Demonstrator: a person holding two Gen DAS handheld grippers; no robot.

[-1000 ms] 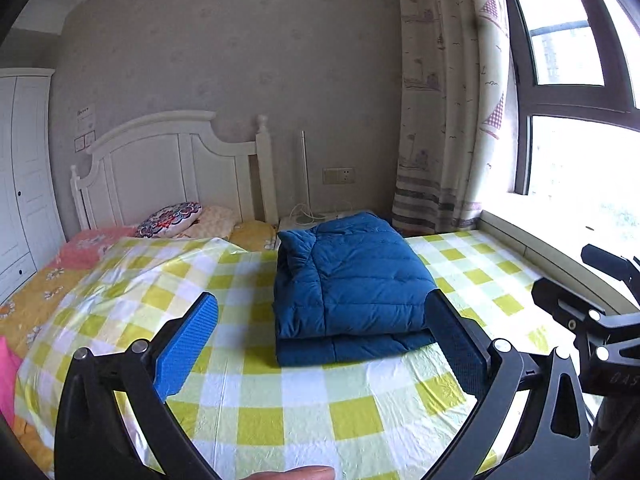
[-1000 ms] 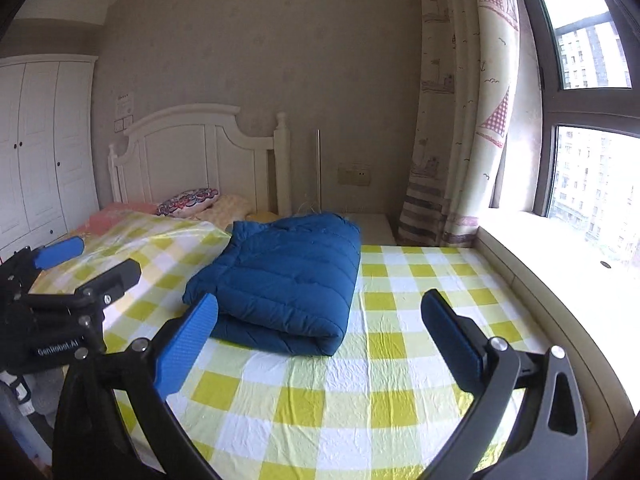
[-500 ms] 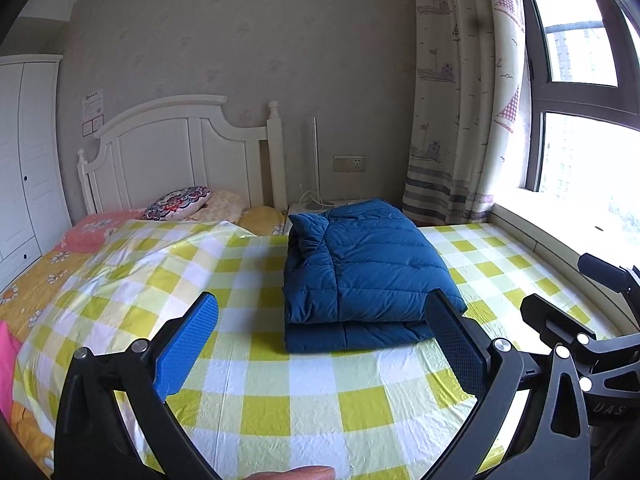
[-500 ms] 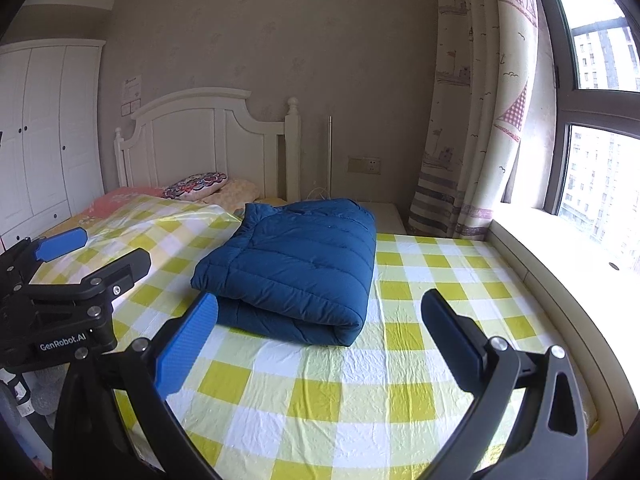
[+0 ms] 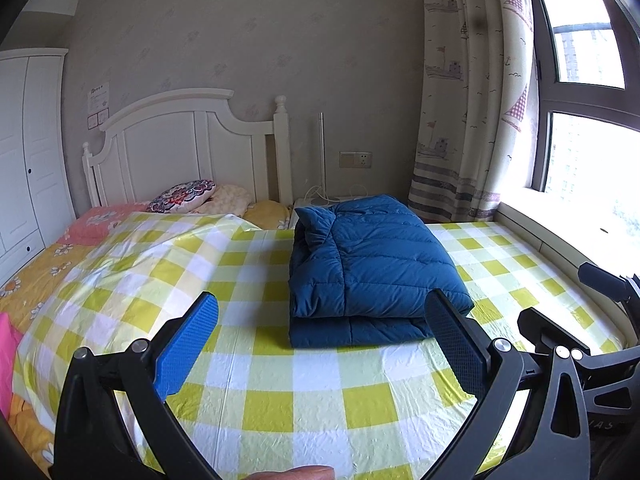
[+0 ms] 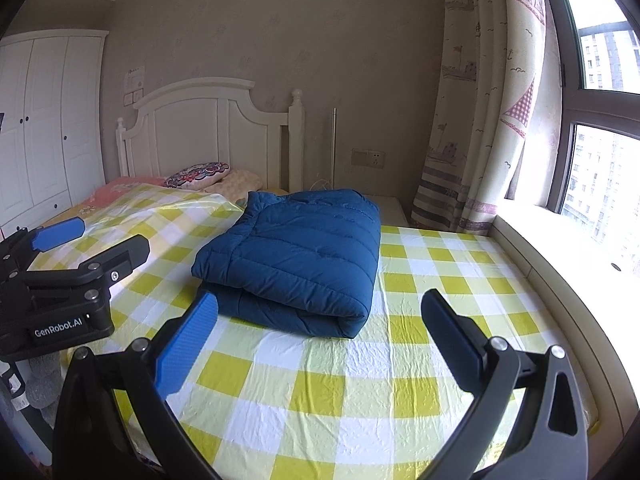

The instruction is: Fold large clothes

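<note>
On the checked sheet [image 5: 320, 396] at your twelve o'clock lies the folded blue jacket [image 5: 372, 264]; your left gripper [image 5: 320, 344] and right gripper [image 6: 320, 340] hold nothing, fingers spread wide.

Folded blue puffer jacket [image 5: 372, 268] on bed

The folded blue quilted down jacket [image 5: 368, 264] lies mid-bed on the yellow-and-white checked plastic sheet [image 5: 280, 396], with bare sheet along the foot edge and both sides. Toward the white wooden headboard [image 5: 180, 152], a patterned round cushion [image 5: 182, 196] crowds the head end.
</note>
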